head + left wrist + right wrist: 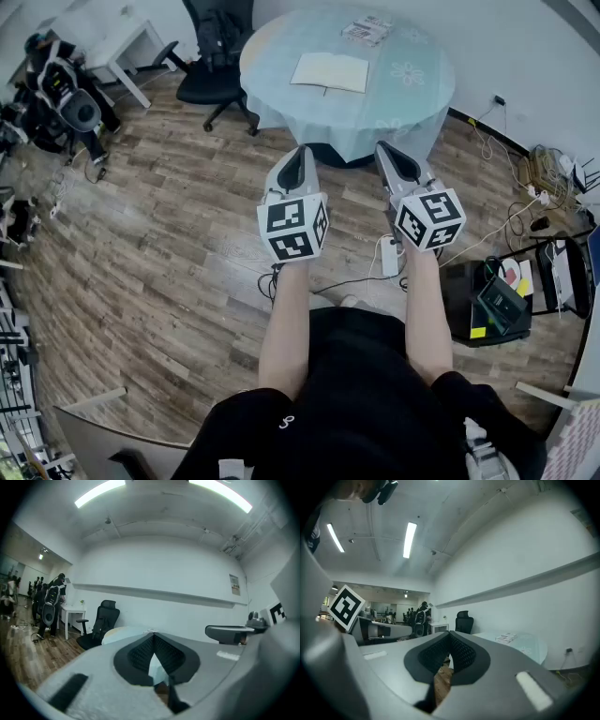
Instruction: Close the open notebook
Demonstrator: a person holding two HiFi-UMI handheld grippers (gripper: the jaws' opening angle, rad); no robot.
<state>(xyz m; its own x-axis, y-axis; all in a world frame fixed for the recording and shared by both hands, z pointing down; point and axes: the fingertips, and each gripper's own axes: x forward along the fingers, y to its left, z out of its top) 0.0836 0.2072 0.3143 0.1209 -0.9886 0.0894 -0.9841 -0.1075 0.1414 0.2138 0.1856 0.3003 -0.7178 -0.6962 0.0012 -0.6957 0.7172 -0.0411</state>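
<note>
Your left gripper (301, 152) and right gripper (387, 150) are closed and empty. Come near the notebook (330, 72) first, then lift one cover.

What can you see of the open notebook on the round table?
The open cream-paged notebook lies flat, spread wide with both pages facing up and looking blank, a centre fold between them. It rests near the middle of the round table, which is covered in a pale blue flowered cloth. Only that cloth touches it.
</note>
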